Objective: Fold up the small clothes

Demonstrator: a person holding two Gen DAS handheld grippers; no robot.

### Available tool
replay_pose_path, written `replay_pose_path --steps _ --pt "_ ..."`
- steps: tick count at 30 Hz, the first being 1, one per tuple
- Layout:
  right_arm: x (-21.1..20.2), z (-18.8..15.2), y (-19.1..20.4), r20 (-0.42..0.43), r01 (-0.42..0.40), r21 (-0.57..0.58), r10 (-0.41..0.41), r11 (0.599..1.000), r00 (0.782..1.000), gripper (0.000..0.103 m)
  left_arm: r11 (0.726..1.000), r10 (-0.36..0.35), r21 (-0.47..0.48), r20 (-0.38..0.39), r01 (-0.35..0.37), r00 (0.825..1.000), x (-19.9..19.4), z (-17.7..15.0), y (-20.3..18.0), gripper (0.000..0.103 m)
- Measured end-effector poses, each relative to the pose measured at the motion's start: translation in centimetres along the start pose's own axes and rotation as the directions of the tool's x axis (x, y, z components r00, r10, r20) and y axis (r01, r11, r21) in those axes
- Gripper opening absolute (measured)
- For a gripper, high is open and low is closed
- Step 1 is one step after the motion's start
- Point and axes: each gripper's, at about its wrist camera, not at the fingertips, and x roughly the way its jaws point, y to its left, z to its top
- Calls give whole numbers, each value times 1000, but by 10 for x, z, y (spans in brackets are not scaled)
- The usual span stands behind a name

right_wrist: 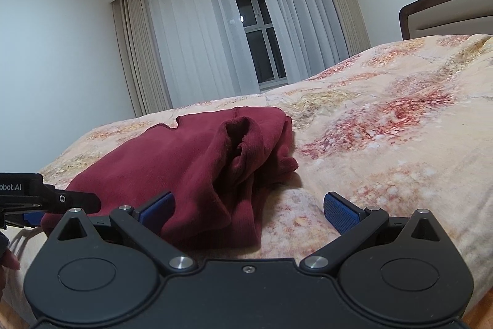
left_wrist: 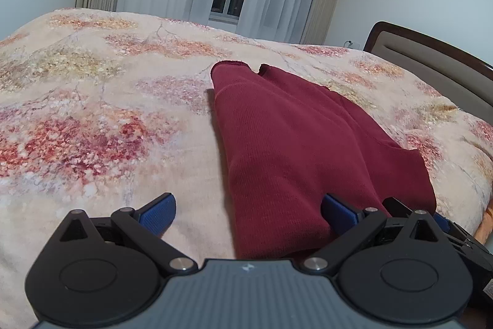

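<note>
A dark red knit garment [left_wrist: 292,144] lies partly folded on the floral bedspread [left_wrist: 92,113]. My left gripper [left_wrist: 248,213] is open at the garment's near edge, its left pad over bare bedspread, its right pad over the cloth. In the right wrist view the garment [right_wrist: 185,162] shows with a bunched sleeve on its right side. My right gripper [right_wrist: 248,211] is open at the garment's near right corner, its left pad against the cloth. The left gripper's body [right_wrist: 46,196] shows at the left edge of that view.
The bed fills both views, with its headboard [left_wrist: 431,60] at the right. Sheer curtains [right_wrist: 200,36] and a dark window [right_wrist: 262,36] stand beyond the bed's far side. The bed's near edge [left_wrist: 483,224] runs at the lower right.
</note>
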Motion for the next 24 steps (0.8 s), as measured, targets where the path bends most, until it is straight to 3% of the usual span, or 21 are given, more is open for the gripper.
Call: replay_pose_path --steps 8,14,24 --pt "-11 5 -2 -57 -6 11 7 1000 998 102 1000 -7 9 -26 7 1000 -4 2 -1 102" --pt "-17 30 -16 -142 -57 123 74 991 987 103 997 -71 -41 -49 69 996 -13 13 9 103" --pt "12 59 -42 -149 -93 248 133 964 980 103 986 -128 -111 -14 125 992 3 38 30 103"
